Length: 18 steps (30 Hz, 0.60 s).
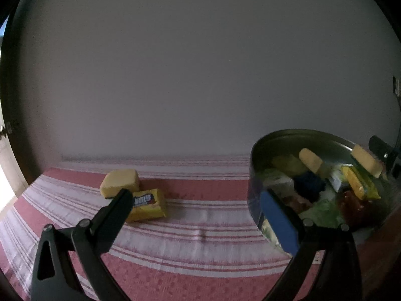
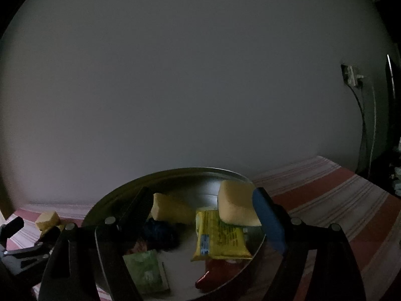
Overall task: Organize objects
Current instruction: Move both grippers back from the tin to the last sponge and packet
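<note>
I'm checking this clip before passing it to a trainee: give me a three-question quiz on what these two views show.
1. True or false: the metal bowl is empty.
2. How many items lie on the striped cloth outside the bowl, in the left wrist view?
3. Which is right about the left tool? A) shut on a packet B) open, nothing between its fingers C) out of view

Key
1. False: it holds pale yellow blocks, a yellow packet, a green packet and more.
2. Two: a pale yellow block and a yellow wrapped packet, touching each other.
3. B
</note>
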{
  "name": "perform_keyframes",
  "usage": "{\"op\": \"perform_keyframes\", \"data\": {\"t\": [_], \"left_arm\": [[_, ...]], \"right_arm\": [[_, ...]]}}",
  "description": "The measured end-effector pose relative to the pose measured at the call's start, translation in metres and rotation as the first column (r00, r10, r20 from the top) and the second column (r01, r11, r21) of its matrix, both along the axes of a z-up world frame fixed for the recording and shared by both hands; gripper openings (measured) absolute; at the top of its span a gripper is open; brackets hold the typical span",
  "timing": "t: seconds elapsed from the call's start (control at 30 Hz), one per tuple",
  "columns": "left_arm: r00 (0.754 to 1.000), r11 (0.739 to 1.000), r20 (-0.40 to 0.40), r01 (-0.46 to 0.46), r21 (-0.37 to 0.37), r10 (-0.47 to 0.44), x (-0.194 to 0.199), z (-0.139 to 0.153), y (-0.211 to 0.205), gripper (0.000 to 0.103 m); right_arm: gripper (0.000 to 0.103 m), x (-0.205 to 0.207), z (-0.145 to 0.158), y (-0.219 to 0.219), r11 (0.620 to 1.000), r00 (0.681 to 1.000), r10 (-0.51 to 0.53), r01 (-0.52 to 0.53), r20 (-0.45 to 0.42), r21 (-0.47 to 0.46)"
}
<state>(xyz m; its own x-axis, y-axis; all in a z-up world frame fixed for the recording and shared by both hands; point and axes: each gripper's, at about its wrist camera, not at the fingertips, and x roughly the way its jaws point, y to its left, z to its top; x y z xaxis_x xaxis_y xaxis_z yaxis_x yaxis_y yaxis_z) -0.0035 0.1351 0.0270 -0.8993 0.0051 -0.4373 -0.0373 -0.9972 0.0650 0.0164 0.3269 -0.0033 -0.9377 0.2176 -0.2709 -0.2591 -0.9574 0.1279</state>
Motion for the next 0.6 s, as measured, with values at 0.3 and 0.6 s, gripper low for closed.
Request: {"op": "perform_keyframes", "data": {"t": [0.3, 0.6], "left_arm": [[1.0, 0.999, 0.022, 0.0, 0.036, -0.001, 0.006, -0.003, -0.015, 0.103], [0.999, 0.999, 0.023, -0.024, 0.036, 0.023, 0.004, -0.003, -0.043, 0.103]], "right_arm": [[0.083, 0.007, 0.001, -0.02, 0.998, 0.998, -0.056, 0.056, 0.009, -0.007], [0.083, 0.023, 0.011, -0.069, 1.0, 1.0, -0.005, 0.005, 0.012, 0.018]]}}
